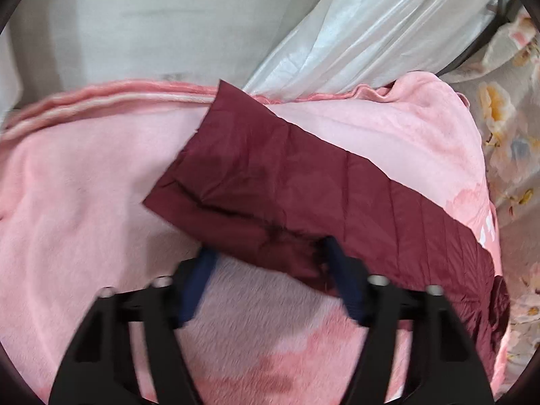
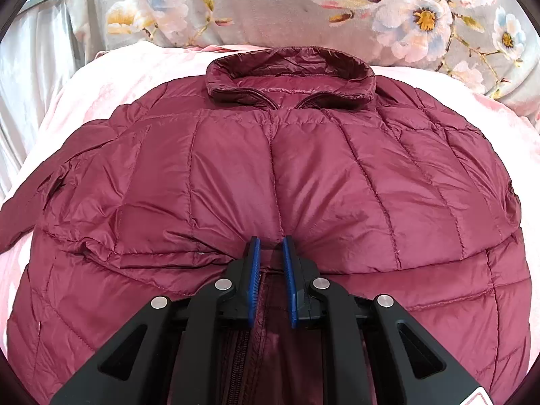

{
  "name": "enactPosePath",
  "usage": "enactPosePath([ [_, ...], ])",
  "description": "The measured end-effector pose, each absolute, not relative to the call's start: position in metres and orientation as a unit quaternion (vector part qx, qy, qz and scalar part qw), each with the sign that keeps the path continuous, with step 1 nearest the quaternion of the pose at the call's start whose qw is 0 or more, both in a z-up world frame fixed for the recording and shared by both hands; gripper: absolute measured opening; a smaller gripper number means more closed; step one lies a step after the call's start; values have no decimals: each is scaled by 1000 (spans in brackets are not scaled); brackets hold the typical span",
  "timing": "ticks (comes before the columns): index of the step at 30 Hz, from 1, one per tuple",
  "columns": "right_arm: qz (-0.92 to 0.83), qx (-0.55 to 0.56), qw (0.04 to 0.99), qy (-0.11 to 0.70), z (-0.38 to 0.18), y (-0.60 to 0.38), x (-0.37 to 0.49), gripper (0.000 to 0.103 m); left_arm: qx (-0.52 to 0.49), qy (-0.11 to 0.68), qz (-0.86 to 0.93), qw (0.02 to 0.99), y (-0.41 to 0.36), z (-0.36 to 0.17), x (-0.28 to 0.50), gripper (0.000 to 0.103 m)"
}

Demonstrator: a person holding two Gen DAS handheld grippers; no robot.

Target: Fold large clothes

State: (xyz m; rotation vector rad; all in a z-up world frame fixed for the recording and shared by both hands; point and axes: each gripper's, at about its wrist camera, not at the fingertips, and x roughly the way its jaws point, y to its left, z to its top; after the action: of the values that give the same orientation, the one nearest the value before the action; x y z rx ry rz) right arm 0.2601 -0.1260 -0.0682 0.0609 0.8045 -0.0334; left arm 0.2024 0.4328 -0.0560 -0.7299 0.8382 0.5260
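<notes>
A maroon quilted puffer jacket (image 2: pixel 270 175) lies front up on a pink fleece blanket (image 2: pixel 111 77), collar (image 2: pixel 290 74) at the far end. My right gripper (image 2: pixel 271 241) is nearly closed, pinching a fold of the jacket at its zipper line near the hem. In the left wrist view one maroon sleeve (image 1: pixel 270 175) stretches across the pink blanket (image 1: pixel 84 185). My left gripper (image 1: pixel 266 246) is open, its blue-padded fingers (image 1: pixel 199 283) straddling the sleeve's near edge; whether they touch it is unclear.
A grey floral bedspread (image 2: pixel 303 3) lies beyond the jacket's collar and also shows in the left wrist view (image 1: pixel 509 141). White sheer fabric (image 1: pixel 371 33) and a pale wall (image 1: pixel 135 23) are behind the blanket's far edge.
</notes>
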Motion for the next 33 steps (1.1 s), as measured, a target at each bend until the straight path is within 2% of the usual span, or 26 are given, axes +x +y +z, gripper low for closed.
enactPosePath([
  [1,-16,30,920,391,-68,-126,260,13,-342,391,243,819,432,-56,205,30],
  [2,-16,29,920,391,-68,-126,260,13,-335,390,237,824,429,-53,210,23],
  [3,-16,29,920,391,-68,-126,260,13,-326,389,233,830,423,-47,215,11],
  [4,-16,28,920,391,-68,-126,260,14,-317,386,231,835,417,-42,220,6],
  [10,-33,26,921,387,-65,-125,259,20,-237,337,140,900,321,41,252,2],
  [11,-34,29,922,384,-63,-127,257,24,-220,327,113,912,293,60,258,2],
  [14,-26,59,931,360,-51,-138,240,44,-174,304,24,936,207,105,266,2],
  [17,-15,86,942,324,-33,-158,209,51,-123,289,-61,947,112,131,261,2],
  [21,-18,102,947,303,-20,-192,176,58,-81,300,-147,939,8,128,254,3],
  [24,-20,129,945,301,-19,-223,156,60,-71,328,-199,921,-60,100,248,4],
  [26,-33,142,942,302,-22,-242,147,62,-61,362,-220,904,-94,73,244,15],
  [27,-42,146,940,305,-24,-250,144,63,-60,379,-224,896,-106,60,249,35],
  [28,-51,151,938,307,-27,-260,141,63,-64,395,-225,888,-116,44,250,62],
  [30,-56,158,936,309,-30,-271,138,63,-87,400,-219,886,-115,24,247,78],
  [33,-54,178,933,308,-31,-285,138,63,-137,395,-225,880,-93,10,252,88],
])
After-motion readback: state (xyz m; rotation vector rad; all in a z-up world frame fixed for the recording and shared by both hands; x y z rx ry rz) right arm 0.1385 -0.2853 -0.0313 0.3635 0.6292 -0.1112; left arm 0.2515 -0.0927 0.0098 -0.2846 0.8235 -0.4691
